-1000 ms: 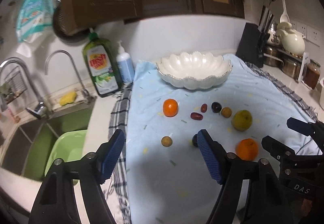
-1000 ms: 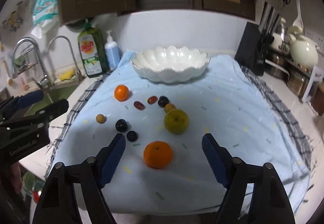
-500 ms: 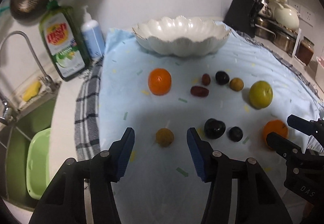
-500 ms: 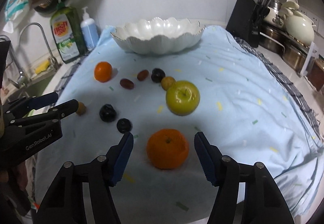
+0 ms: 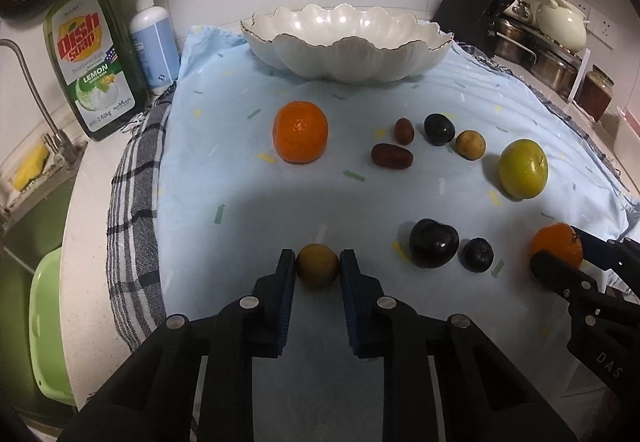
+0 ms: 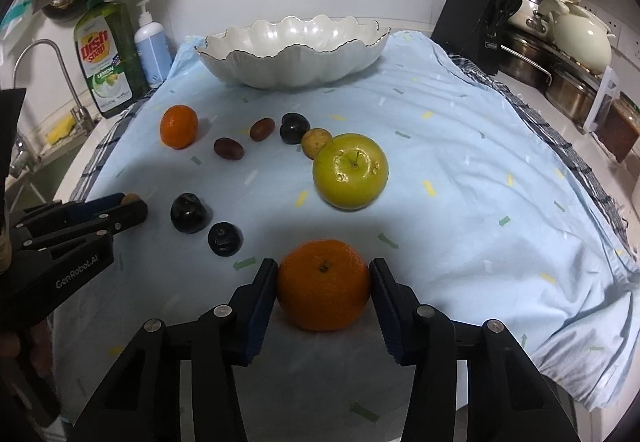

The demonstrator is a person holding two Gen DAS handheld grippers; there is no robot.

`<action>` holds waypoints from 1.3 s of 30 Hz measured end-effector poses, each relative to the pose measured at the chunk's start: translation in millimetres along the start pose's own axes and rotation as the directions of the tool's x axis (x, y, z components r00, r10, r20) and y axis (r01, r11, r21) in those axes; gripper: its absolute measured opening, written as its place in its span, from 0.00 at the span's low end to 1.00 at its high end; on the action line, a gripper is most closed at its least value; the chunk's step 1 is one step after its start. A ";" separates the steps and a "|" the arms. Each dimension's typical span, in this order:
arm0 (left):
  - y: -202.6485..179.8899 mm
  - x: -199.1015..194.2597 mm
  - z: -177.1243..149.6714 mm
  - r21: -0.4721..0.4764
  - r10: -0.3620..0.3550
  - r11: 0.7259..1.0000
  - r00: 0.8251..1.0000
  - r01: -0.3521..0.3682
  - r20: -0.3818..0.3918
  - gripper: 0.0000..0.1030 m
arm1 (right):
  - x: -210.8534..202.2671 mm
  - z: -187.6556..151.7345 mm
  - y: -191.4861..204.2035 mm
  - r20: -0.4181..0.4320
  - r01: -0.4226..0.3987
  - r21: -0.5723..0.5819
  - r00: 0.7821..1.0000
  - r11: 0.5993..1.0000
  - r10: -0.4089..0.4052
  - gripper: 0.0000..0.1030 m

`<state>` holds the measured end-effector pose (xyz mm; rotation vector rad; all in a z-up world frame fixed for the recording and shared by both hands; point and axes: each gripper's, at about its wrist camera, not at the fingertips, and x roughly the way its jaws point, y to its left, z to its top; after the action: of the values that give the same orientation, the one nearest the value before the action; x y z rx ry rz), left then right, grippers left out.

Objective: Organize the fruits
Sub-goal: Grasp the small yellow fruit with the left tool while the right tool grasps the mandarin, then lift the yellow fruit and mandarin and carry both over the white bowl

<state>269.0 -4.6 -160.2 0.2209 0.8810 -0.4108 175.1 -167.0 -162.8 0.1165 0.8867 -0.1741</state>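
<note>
Two fruits gripped, none yet in the bowl.

You had your left tool (image 5: 317, 268) closed down on a small brown longan (image 5: 317, 265), its pads touching both sides, and your right tool (image 6: 324, 284) closed against the near tangerine (image 6: 323, 289); both fruits appeared to rest on the blue cloth (image 6: 460, 178) over the bench, so neither lift looked begun. The scalloped white bowl (image 6: 292, 54) at the far edge showed no fruit inside, though its floor was partly hidden. Left on the cloth were the other tangerine (image 6: 179, 126), a green apple (image 6: 350, 171), a second longan (image 6: 315, 142), two red dates (image 6: 229, 148), and three dark plums (image 6: 190, 212). By my judgement, nearly all the sorting lay ahead of you.
</note>
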 end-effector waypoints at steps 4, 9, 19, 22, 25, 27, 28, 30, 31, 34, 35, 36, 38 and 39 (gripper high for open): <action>1.0 -3.2 0.5 0.012 -0.009 1.000 1.000 0.009 0.010 0.22 | -1.0 0.6 1.0 0.002 0.001 0.009 1.000 1.000 -0.001 0.46; 0.6 -15.0 2.5 0.035 -0.033 0.999 0.999 0.032 0.036 0.22 | -7.8 3.4 3.9 0.021 -0.007 0.022 1.000 1.000 0.006 0.46; 2.3 -47.3 15.6 0.052 -0.053 0.998 0.991 0.047 0.123 0.22 | -31.4 20.1 10.4 0.105 -0.025 0.019 0.994 1.000 0.023 0.46; 3.0 -58.0 22.8 0.047 -0.049 0.998 0.986 0.042 0.159 0.22 | -38.1 30.3 10.9 0.141 -0.034 0.000 0.989 0.999 0.034 0.46; 1.3 -67.7 31.3 0.046 -0.032 0.999 0.979 0.024 0.201 0.22 | -43.9 41.2 9.8 0.176 -0.053 -0.017 0.983 0.998 0.055 0.46; -1.3 -72.6 36.3 0.046 -0.014 0.999 0.974 0.004 0.227 0.22 | -46.6 48.6 8.6 0.194 -0.065 -0.030 0.978 0.997 0.069 0.46; -2.4 -75.2 38.8 0.044 -0.007 0.999 0.971 -0.004 0.239 0.22 | -48.3 53.8 7.3 0.209 -0.072 -0.042 0.975 0.997 0.079 0.46; -4.2 -78.9 44.9 0.026 0.016 0.999 0.966 -0.024 0.257 0.22 | -51.2 63.2 5.1 0.233 -0.085 -0.069 0.968 0.994 0.099 0.46; -4.7 -80.8 48.6 0.014 0.022 1.000 0.965 -0.027 0.262 0.22 | -51.8 67.9 4.5 0.242 -0.092 -0.082 0.964 0.992 0.109 0.46; -7.5 -85.4 58.7 -0.017 0.032 0.999 0.960 -0.028 0.277 0.22 | -54.0 83.9 0.2 0.268 -0.114 -0.122 0.953 0.986 0.144 0.46; -9.1 -86.7 63.1 -0.023 0.035 0.999 0.958 -0.029 0.284 0.22 | -54.2 89.1 -1.2 0.277 -0.117 -0.134 0.949 0.984 0.151 0.46; -10.3 -88.4 67.8 -0.034 0.036 0.999 0.956 -0.028 0.292 0.22 | -54.6 95.7 -3.6 0.287 -0.121 -0.150 0.944 0.981 0.160 0.46; -13.2 -91.1 75.5 -0.049 0.042 0.998 0.951 -0.028 0.305 0.22 | -54.5 106.1 -7.0 0.299 -0.130 -0.171 0.938 0.977 0.177 0.46; -15.6 -92.5 79.4 -0.055 0.049 0.998 0.948 -0.033 0.314 0.22 | -54.1 112.9 -9.5 0.307 -0.139 -0.187 0.932 0.972 0.192 0.46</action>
<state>265.6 -22.9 -38.7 0.1230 0.5699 -0.3726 225.5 -190.3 -50.1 0.0087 0.5564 0.0387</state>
